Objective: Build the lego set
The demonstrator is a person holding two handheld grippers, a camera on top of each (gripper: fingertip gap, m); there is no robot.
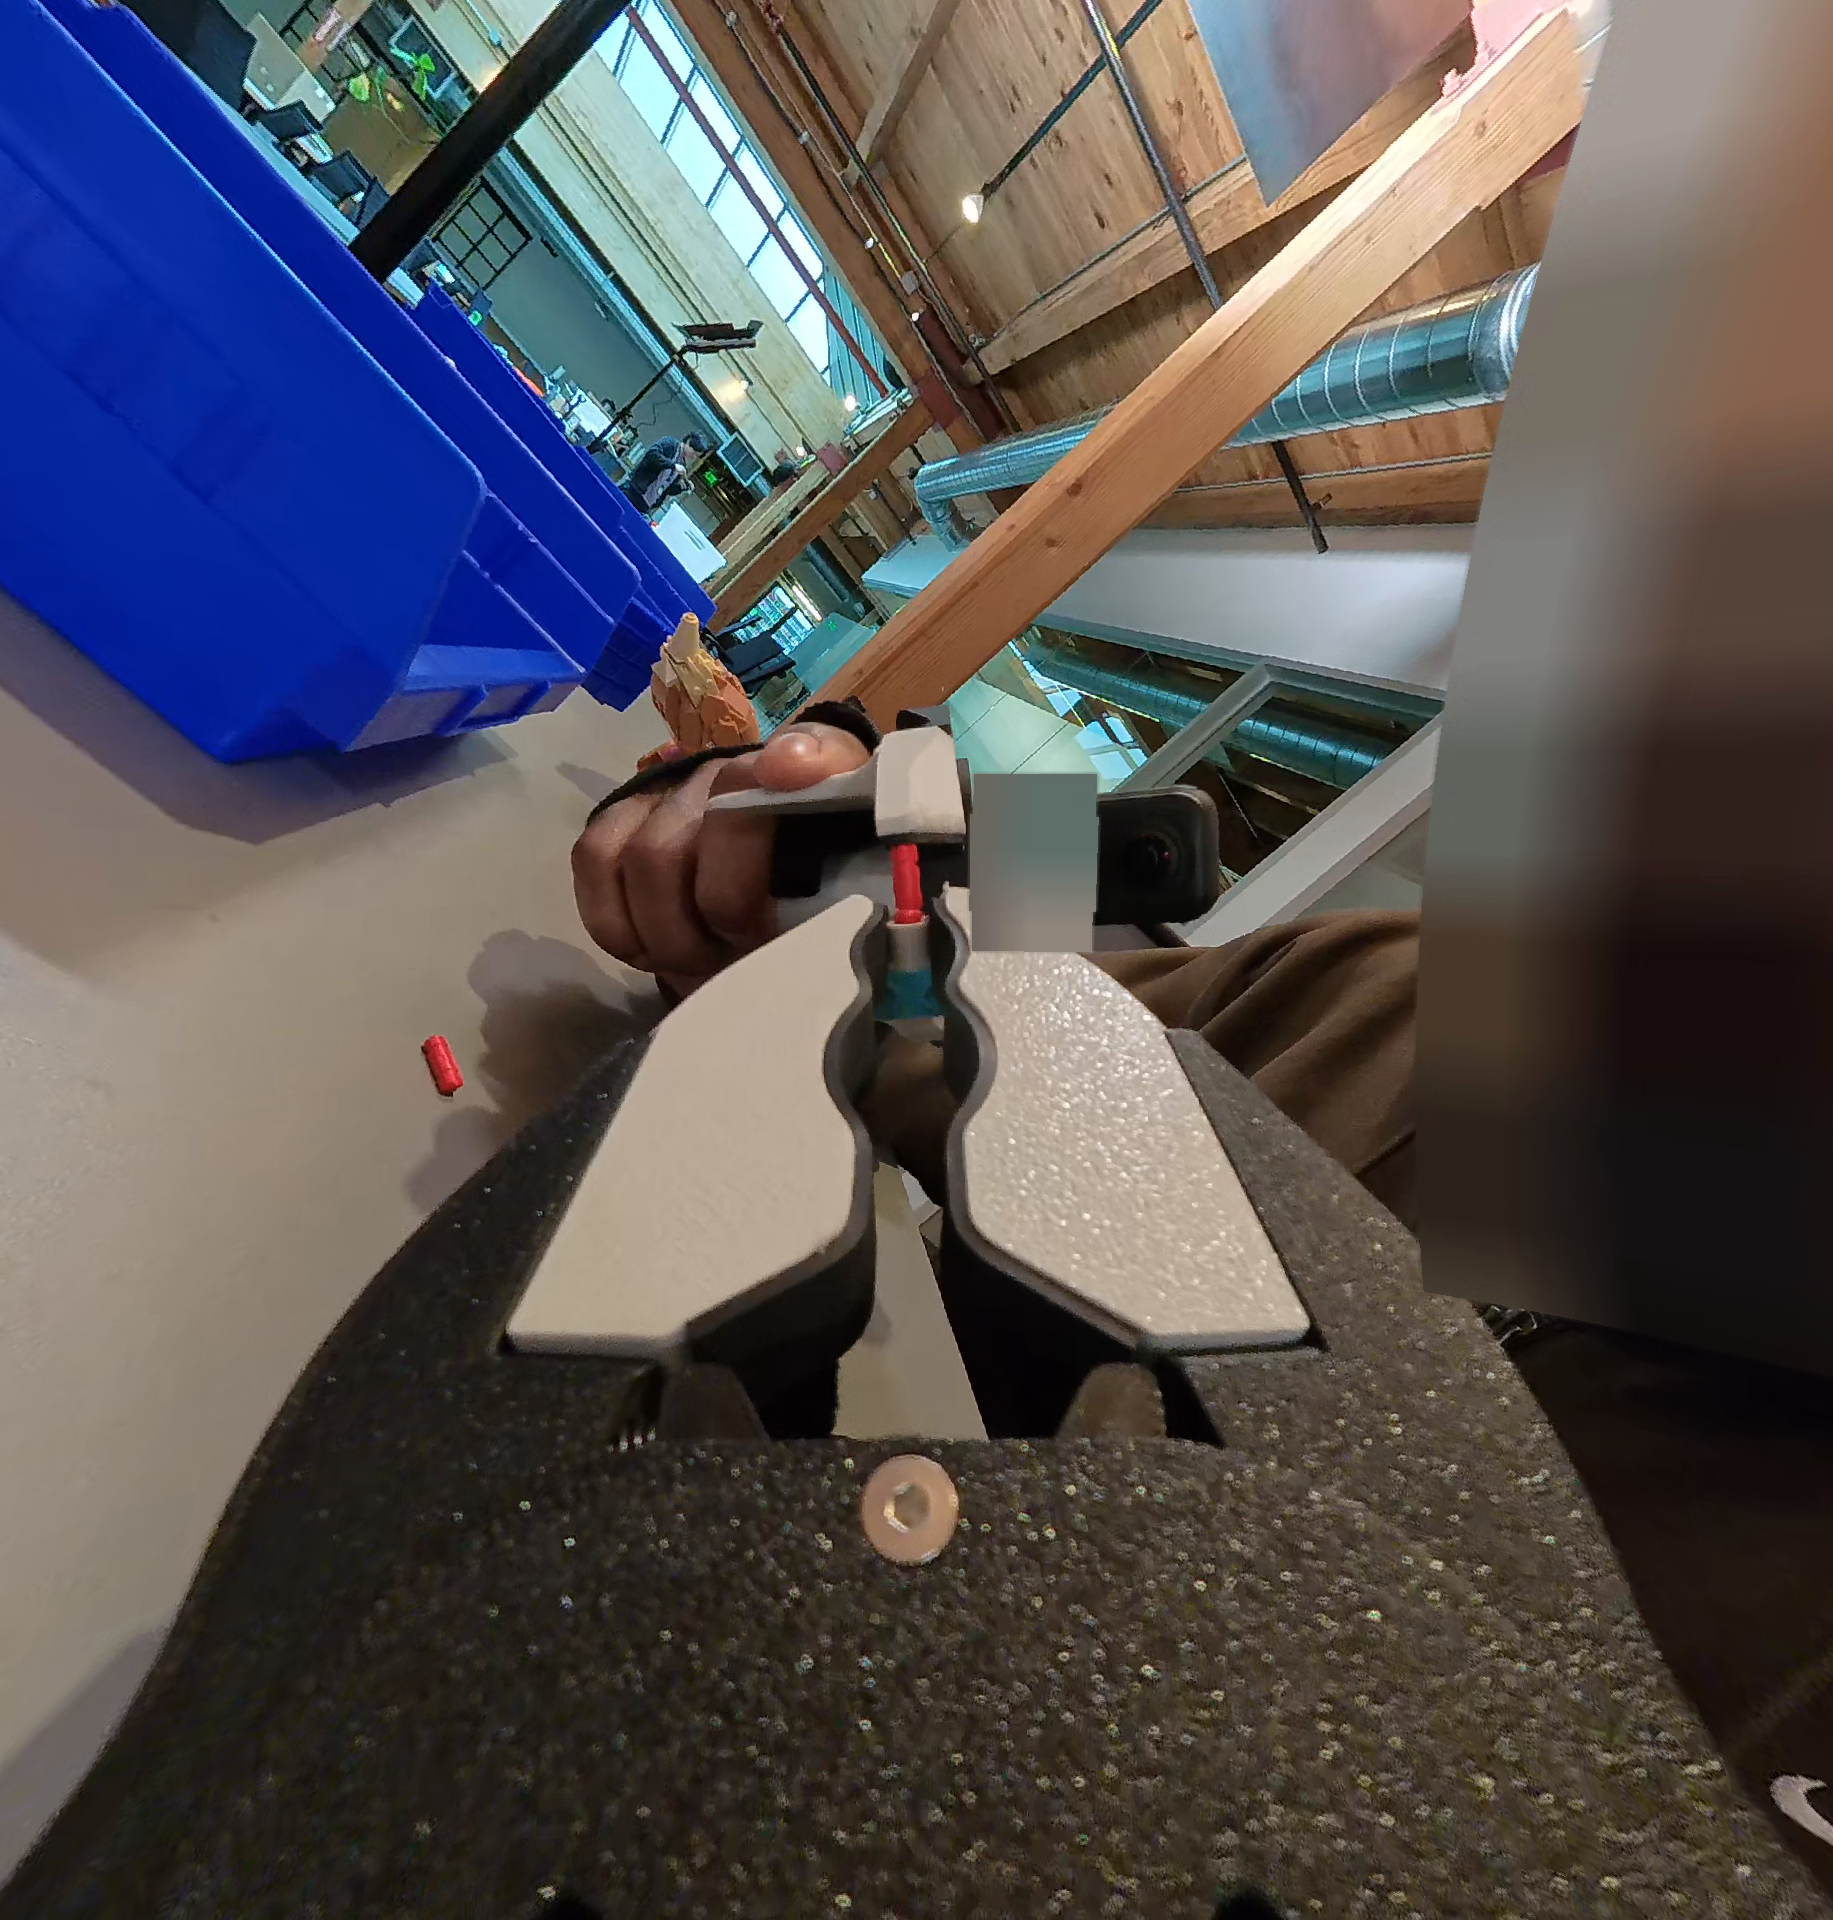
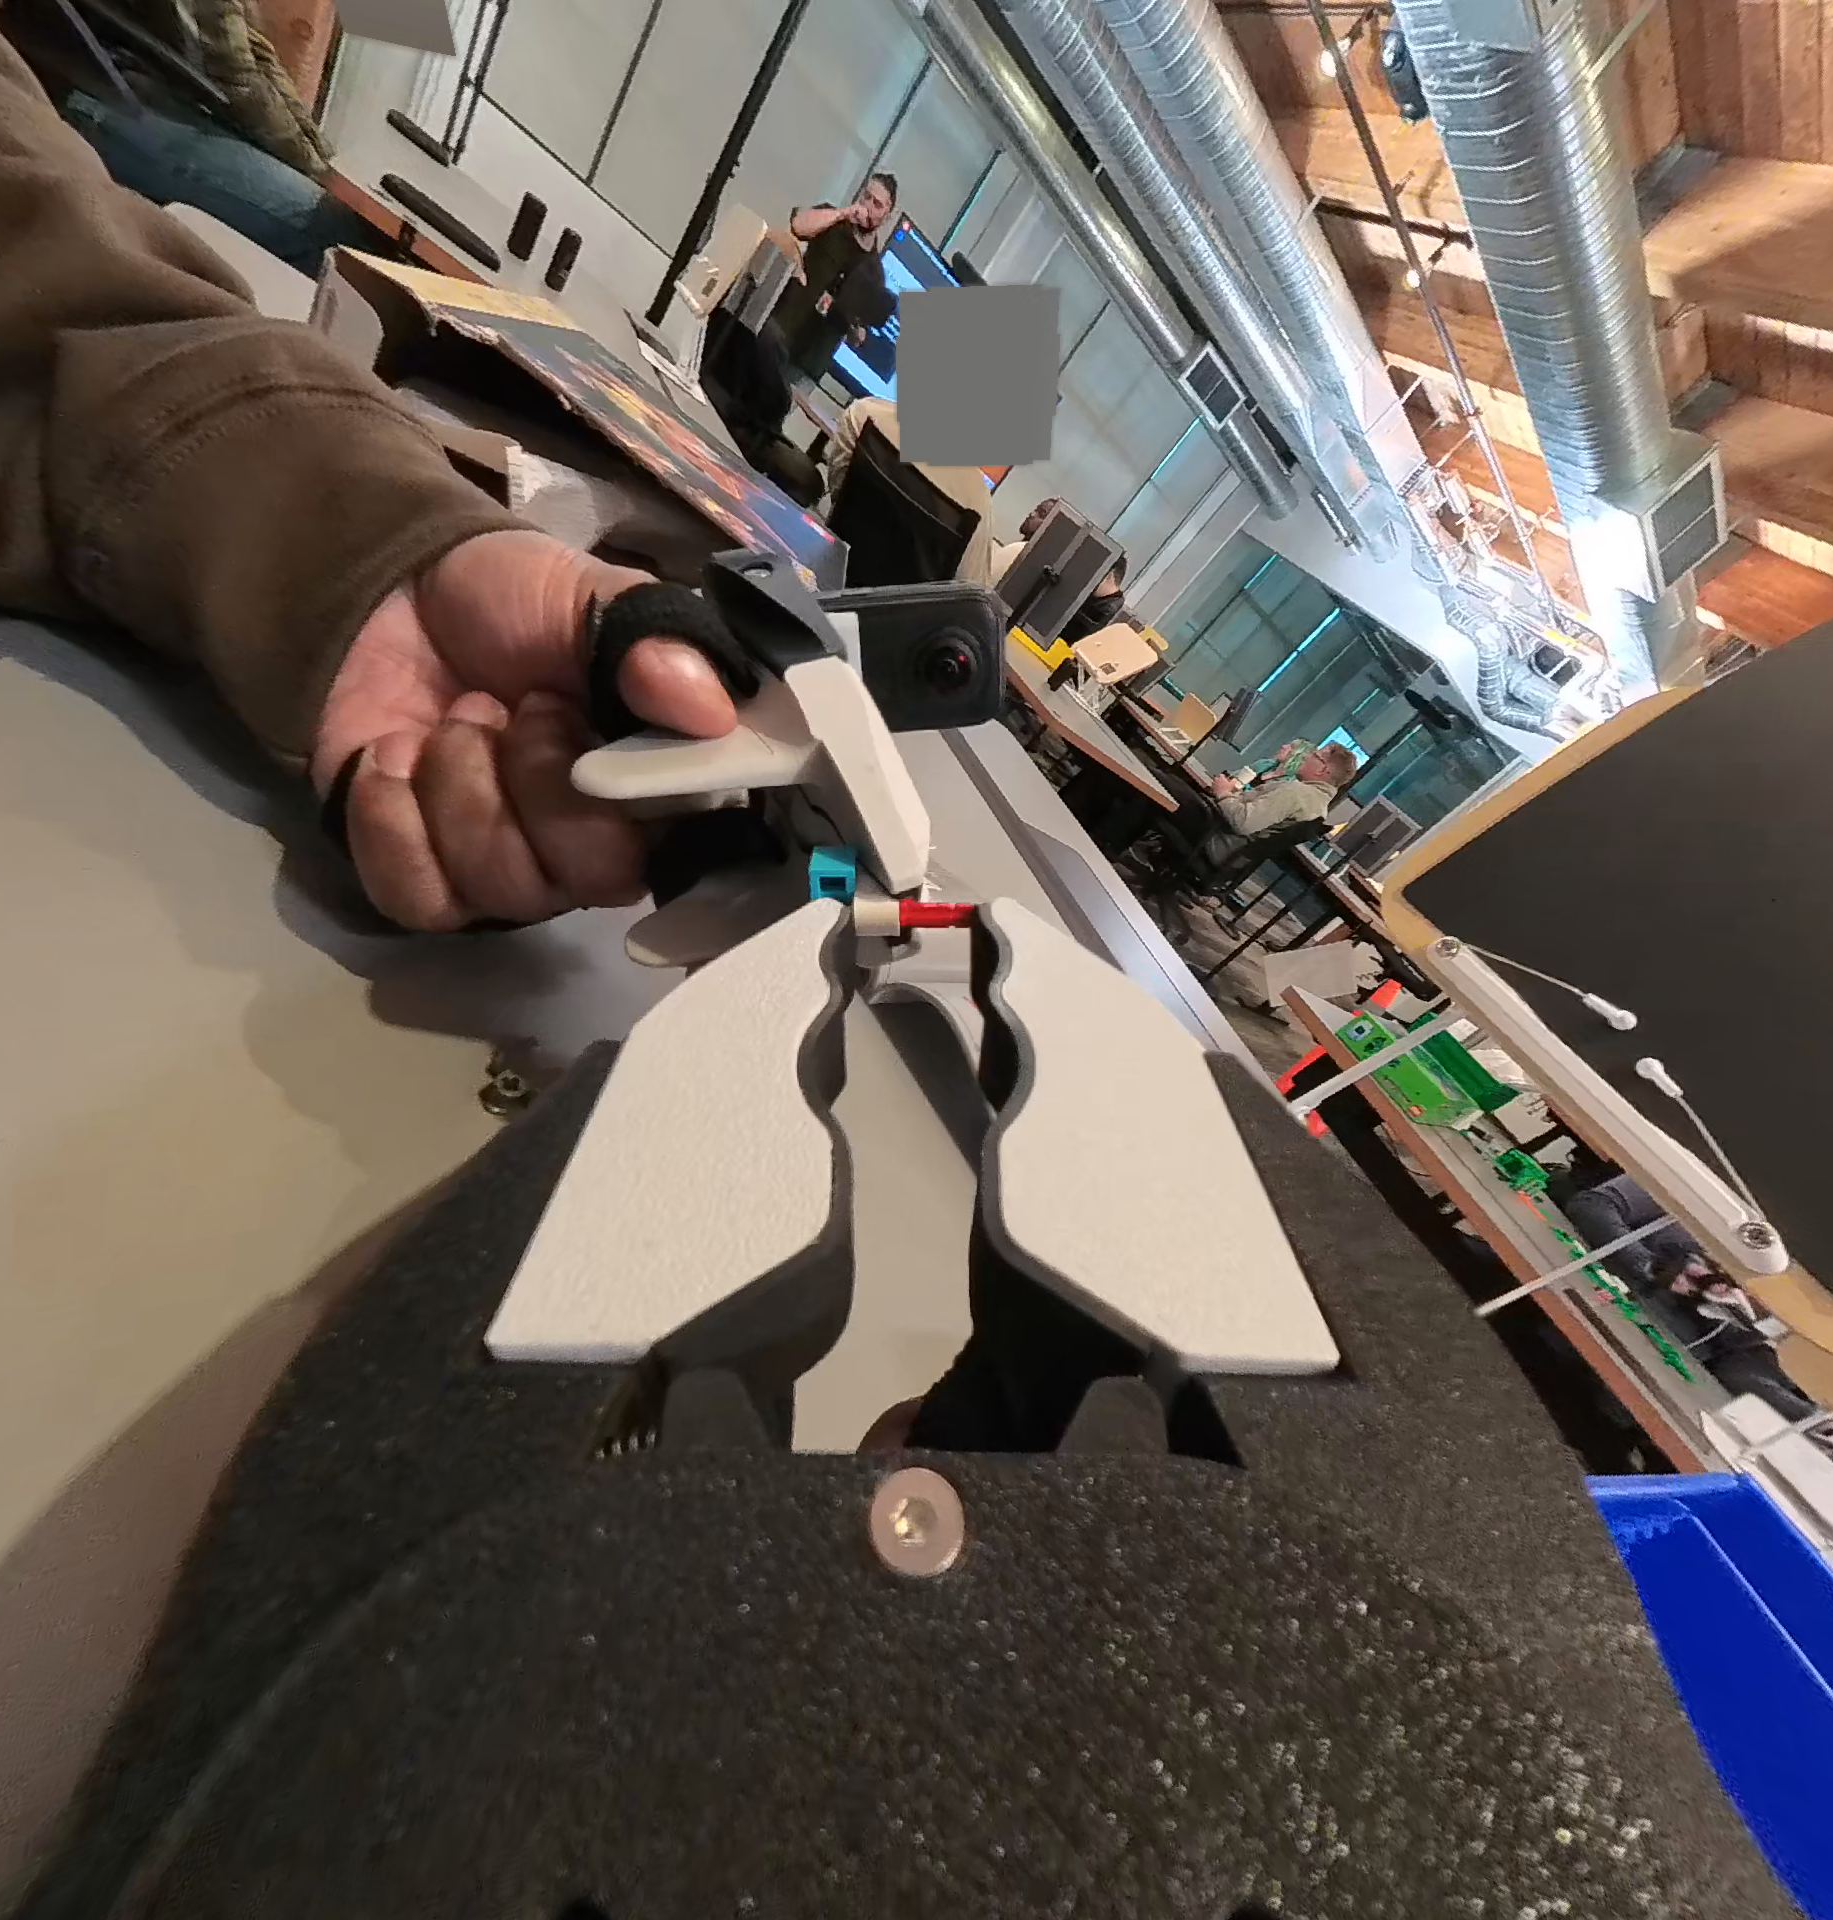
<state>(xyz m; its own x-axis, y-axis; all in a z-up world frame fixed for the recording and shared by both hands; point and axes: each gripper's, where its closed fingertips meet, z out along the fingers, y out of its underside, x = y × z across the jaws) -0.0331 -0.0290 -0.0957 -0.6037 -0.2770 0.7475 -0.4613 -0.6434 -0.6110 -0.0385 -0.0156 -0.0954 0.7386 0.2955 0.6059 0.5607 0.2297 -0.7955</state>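
Note:
In the left wrist view my left gripper (image 1: 907, 930) is shut on a small teal and grey lego piece (image 1: 904, 987), held off the table. A red pin (image 1: 904, 873) sticks out of its grey end toward my right gripper (image 1: 896, 831), which a hand holds facing it. In the right wrist view my right gripper (image 2: 917, 925) is closed on the red pin (image 2: 933, 915), which lies crosswise between the tips and meets a whitish sleeve (image 2: 876, 921). The teal piece (image 2: 831, 871) sits in my left gripper (image 2: 787, 862) just beyond.
A loose red pin (image 1: 441, 1065) lies on the grey table (image 1: 164, 1143). An orange and tan lego model (image 1: 699, 696) stands by blue bins (image 1: 216, 416). An opened printed box (image 2: 600, 384), small bronze parts (image 2: 507, 1086), a blue bin (image 2: 1774, 1683) and a black board (image 2: 1670, 935) are nearby. The tips of both grippers are at nearly the same place.

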